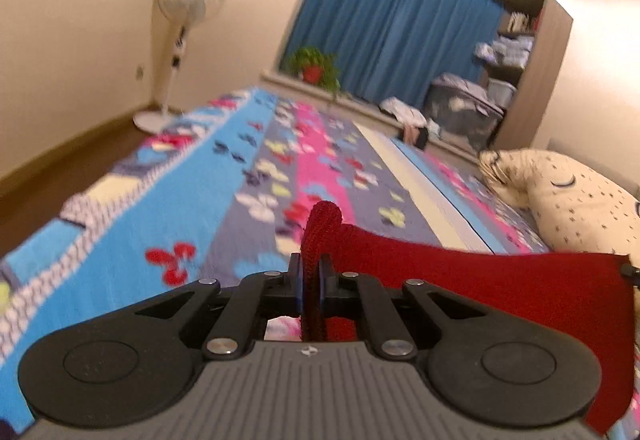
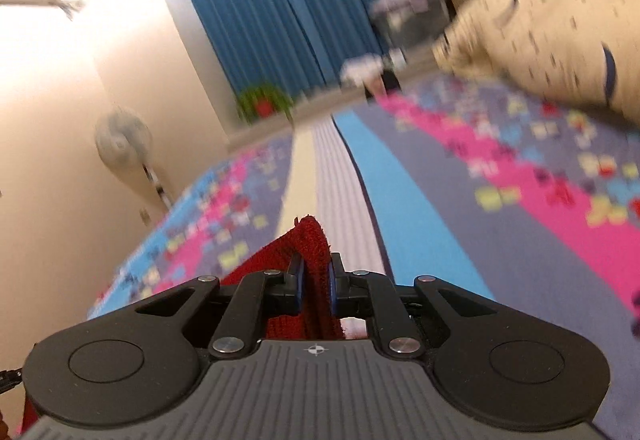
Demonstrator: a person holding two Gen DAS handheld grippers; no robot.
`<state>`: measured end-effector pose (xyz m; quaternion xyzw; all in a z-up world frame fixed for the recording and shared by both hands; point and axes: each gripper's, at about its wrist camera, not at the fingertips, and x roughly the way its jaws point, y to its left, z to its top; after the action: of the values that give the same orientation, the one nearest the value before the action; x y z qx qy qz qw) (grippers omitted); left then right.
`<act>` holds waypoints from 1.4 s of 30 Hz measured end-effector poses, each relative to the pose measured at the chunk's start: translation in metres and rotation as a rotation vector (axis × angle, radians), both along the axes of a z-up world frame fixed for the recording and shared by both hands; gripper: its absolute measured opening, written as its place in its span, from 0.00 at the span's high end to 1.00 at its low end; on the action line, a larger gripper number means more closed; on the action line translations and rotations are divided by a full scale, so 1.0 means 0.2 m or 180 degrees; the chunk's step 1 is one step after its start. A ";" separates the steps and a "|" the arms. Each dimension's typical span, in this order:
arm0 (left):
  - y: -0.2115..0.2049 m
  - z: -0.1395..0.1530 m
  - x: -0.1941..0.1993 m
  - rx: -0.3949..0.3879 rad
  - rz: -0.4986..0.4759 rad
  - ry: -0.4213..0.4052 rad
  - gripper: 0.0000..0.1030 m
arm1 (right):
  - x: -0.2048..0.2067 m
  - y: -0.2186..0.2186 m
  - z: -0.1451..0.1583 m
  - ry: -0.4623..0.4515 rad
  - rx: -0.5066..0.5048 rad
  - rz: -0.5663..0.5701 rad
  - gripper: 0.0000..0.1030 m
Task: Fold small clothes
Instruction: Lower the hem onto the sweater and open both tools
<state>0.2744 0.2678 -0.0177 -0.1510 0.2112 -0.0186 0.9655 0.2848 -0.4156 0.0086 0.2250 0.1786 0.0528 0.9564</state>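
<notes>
Mostly red garment [image 1: 500,280] below tongs [image 1: 311,280]

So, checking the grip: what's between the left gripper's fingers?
A bunched edge of the red cloth sits pinched in the left gripper; the left wrist view shows it. Nothing else is in there.

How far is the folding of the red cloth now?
Done: both grippers have gripped it. The left gripper and the right gripper are each shut on an edge of the red cloth, which is held up above the bed.
In hand: the cloth hangs spread between them; no fold shows in the visible part.
Left: fold it and lay it flat on the bed.
</notes>
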 end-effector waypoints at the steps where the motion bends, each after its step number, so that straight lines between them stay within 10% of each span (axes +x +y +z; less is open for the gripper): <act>1: 0.00 0.00 0.01 0.0037 0.0029 -0.0008 0.93 | 0.03 0.01 -0.01 0.0008 -0.0044 -0.0037 0.89; 8: -0.09 -0.27 0.27 0.0572 -0.0015 0.0937 0.93 | 0.41 0.08 -0.41 0.1359 -0.0415 -0.0076 0.89; 15: -0.06 -0.18 0.23 0.0415 0.0101 0.0519 0.93 | 0.40 0.11 -0.32 0.0957 -0.0473 -0.0232 0.89; 21: -0.09 -0.21 0.24 0.0658 0.0120 0.0863 0.83 | 0.42 0.07 -0.43 0.1558 -0.0438 -0.0058 0.80; 25: 0.02 -0.06 0.08 0.0230 0.0249 0.0684 0.57 | 0.28 -0.01 -0.30 0.1470 -0.0180 -0.0041 0.57; 42: 0.07 -0.20 -0.36 -0.0828 -0.0052 0.1742 0.48 | -0.26 0.00 -0.37 0.2325 0.0173 0.0391 0.37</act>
<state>0.2021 0.2815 -0.0585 -0.2711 0.4606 -0.0118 0.8451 0.2319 -0.4160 -0.0659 0.2432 0.5198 0.0310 0.8184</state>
